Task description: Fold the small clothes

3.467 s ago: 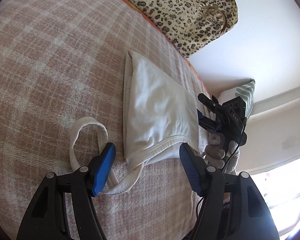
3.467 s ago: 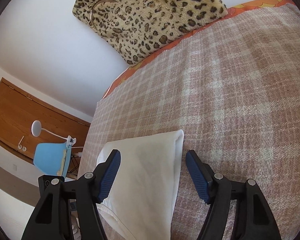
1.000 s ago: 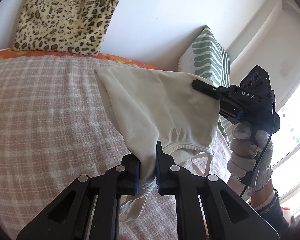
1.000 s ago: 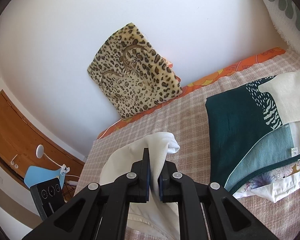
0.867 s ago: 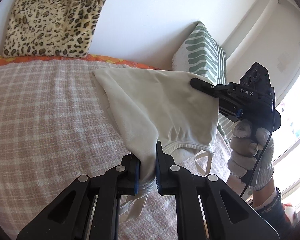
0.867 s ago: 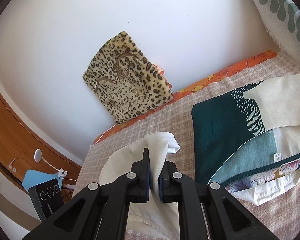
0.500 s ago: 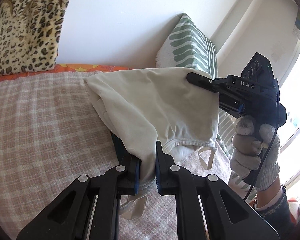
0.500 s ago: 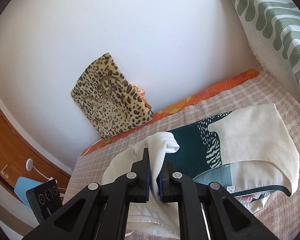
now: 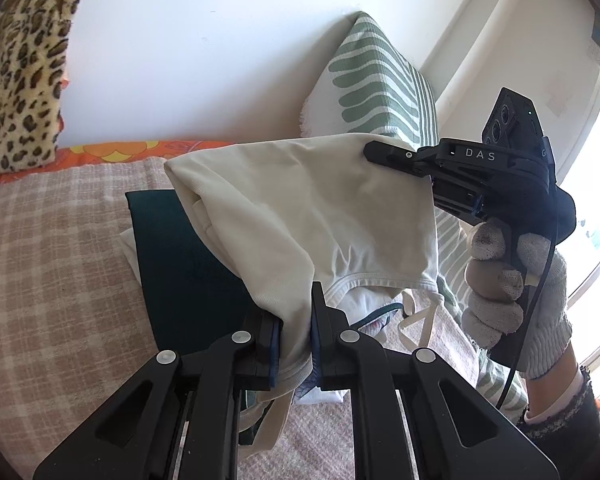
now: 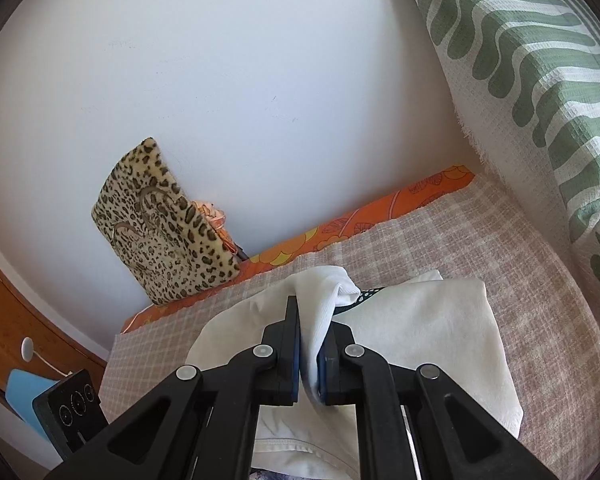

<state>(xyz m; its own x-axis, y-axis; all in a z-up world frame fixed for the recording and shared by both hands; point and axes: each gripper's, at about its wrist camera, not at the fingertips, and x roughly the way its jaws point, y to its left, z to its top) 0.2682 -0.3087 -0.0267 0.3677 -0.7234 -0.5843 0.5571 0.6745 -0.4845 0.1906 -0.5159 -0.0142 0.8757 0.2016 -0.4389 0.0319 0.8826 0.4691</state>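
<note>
A folded cream top with thin straps hangs in the air between both grippers. My left gripper is shut on its hem end. My right gripper is shut on the other end; it also shows in the left wrist view, held by a gloved hand. The top hangs over a stack of folded clothes, with a dark green piece and a cream piece showing.
The bed has a pink plaid blanket and an orange sheet edge. A green-and-white pillow stands at the right by the wall. A leopard-print bag leans on the wall. A wooden desk with a blue item is far left.
Both grippers closed on the cream top, lifted it off the blanket and carried it right, toward the pillow, until it hangs over the folded stack.
</note>
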